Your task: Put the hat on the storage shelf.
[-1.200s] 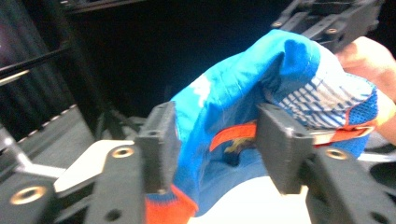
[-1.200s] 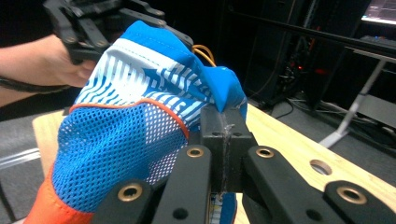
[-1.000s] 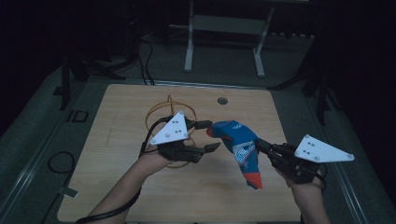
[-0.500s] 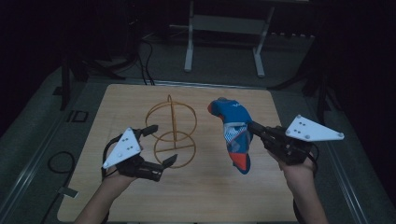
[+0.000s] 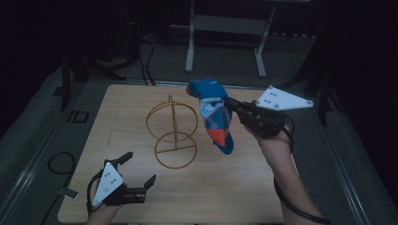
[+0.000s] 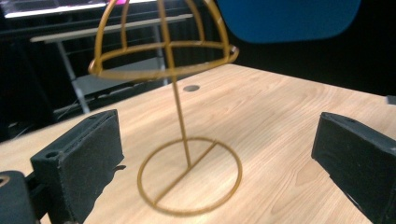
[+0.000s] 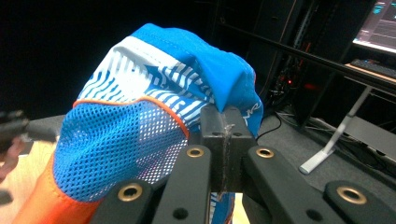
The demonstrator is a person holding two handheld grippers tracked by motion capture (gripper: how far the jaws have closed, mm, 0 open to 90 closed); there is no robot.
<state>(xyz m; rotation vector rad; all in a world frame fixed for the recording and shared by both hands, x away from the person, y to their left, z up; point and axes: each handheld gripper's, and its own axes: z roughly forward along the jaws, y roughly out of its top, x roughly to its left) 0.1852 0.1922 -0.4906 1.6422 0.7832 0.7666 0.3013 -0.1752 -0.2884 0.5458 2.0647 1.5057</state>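
Observation:
A blue, white and orange cap (image 5: 213, 115) hangs in the air above the table, to the right of a gold wire hat stand (image 5: 171, 131). My right gripper (image 5: 233, 107) is shut on the cap's edge. In the right gripper view the cap (image 7: 154, 126) bulges over the closed jaws, mesh side facing the camera. My left gripper (image 5: 138, 171) stands open near the table's front left corner, low over the wood. In the left gripper view the stand (image 6: 180, 121) rises between the spread jaws, with the cap's blue underside (image 6: 285, 18) above it.
The wooden table (image 5: 263, 187) sits on a dark grey floor. A small round hole (image 6: 190, 87) marks the tabletop behind the stand. A white metal frame (image 5: 225, 23) stands beyond the far edge. Cables (image 5: 58, 161) lie on the floor at left.
My left gripper has let go and drawn back from the stand to the front left corner. My right gripper has lifted the cap up and away from me.

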